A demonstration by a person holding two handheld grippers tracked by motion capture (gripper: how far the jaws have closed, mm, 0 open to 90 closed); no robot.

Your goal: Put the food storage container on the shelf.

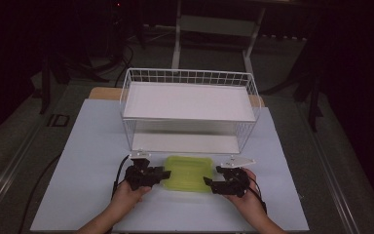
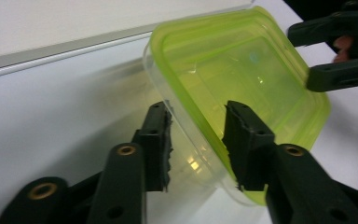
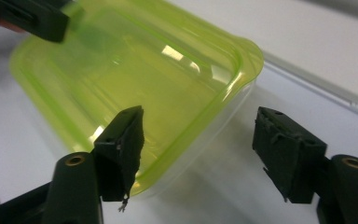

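Observation:
A clear plastic container with a lime-green lid (image 1: 188,171) lies flat on the white table, just in front of the wire rack. My left gripper (image 1: 166,174) is at its left end. In the left gripper view that gripper (image 2: 196,109) is open, its jaws straddling the container's (image 2: 242,60) rim, one over the lid and one outside the wall. My right gripper (image 1: 206,181) is at the container's right front corner. It (image 3: 200,114) stands open wide, with one jaw over the lid (image 3: 135,60) and the other outside over the table.
A white two-tier wire rack (image 1: 190,102) stands across the middle of the table, its lower shelf (image 1: 185,143) open toward me right behind the container. The table top (image 1: 92,161) has bare surface to the left and right. Dark floor and stand legs lie beyond.

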